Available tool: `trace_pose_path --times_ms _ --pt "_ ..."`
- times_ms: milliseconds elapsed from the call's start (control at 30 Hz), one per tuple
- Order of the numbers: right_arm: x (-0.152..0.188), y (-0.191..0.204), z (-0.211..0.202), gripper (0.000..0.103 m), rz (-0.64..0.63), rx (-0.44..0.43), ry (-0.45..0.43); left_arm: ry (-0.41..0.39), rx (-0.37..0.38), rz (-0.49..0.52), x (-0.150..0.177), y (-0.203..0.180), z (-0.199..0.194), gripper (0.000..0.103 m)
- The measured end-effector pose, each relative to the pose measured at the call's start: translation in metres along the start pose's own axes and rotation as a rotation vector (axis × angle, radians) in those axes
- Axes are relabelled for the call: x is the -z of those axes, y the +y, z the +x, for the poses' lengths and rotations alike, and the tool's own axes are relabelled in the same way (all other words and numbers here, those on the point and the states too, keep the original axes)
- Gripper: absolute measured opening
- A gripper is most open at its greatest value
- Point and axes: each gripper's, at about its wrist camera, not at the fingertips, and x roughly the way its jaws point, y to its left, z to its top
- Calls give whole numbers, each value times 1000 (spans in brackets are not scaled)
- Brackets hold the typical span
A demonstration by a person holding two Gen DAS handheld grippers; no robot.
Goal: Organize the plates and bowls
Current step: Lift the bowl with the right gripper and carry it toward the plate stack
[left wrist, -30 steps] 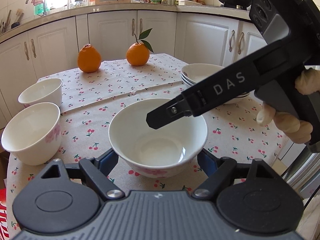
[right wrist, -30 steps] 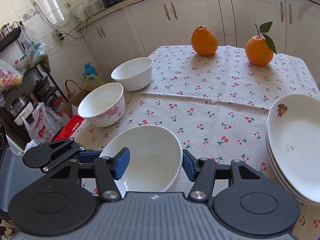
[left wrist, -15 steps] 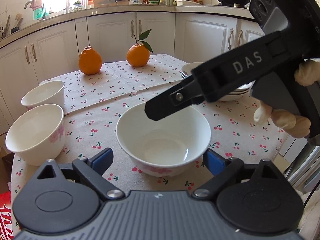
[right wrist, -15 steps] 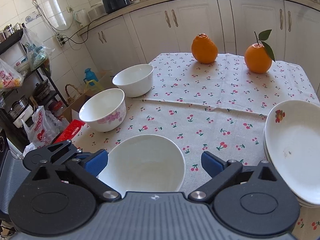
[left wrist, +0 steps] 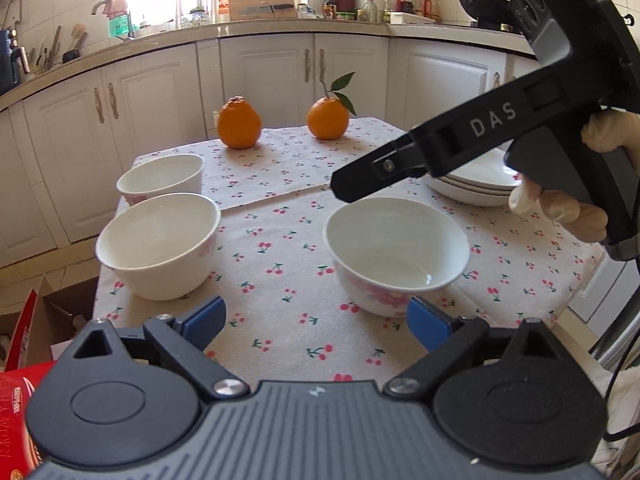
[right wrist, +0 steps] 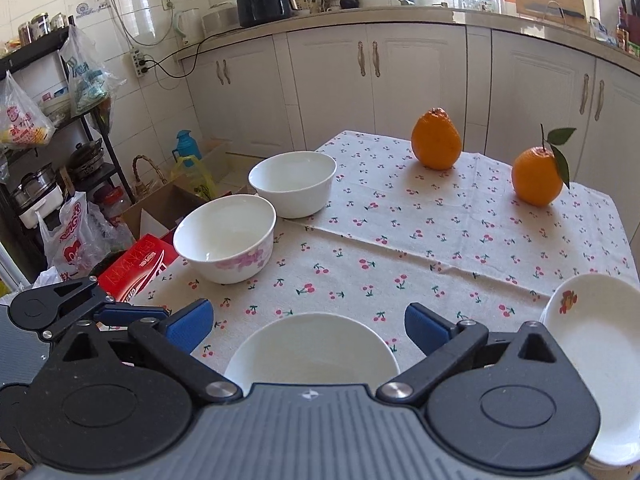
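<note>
Cherry-print tablecloth (left wrist: 280,240); right gripper (left wrist: 352,188) reads "DAS" above a bowl (left wrist: 396,252).

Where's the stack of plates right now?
The stack of plates sits at the table's right edge in the right wrist view, beside the nearest bowl. In the left wrist view it lies partly hidden behind the right gripper.

Three white bowls stand upright on the bench: a pink-flowered near bowl (left wrist: 396,254), a second flowered bowl (left wrist: 158,245) to its left, and a plain bowl (left wrist: 161,178) just behind that. The stacked white plates (left wrist: 476,184), seemingly three, sit at right.
</note>
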Motion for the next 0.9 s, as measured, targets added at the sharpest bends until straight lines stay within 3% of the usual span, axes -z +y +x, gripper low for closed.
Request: trace_pose_path --times_ms 100,233,433,700,900 --pt "-11 10 10 103 -17 -8 -5 -8 -44 -25 0 17 1 97" --pt "-28 32 33 103 -108 -20 82 -17 -109 -32 1 38 6 97" --pt "-46 54 55 103 -178 -59 106 -18 -165 -49 -1 63 19 97" --pt "-68 54 87 101 -189 -135 155 -34 -172 -53 -5 81 33 97" --pt "-85 45 115 94 -147 -194 208 -36 -146 -71 -9 88 42 97"
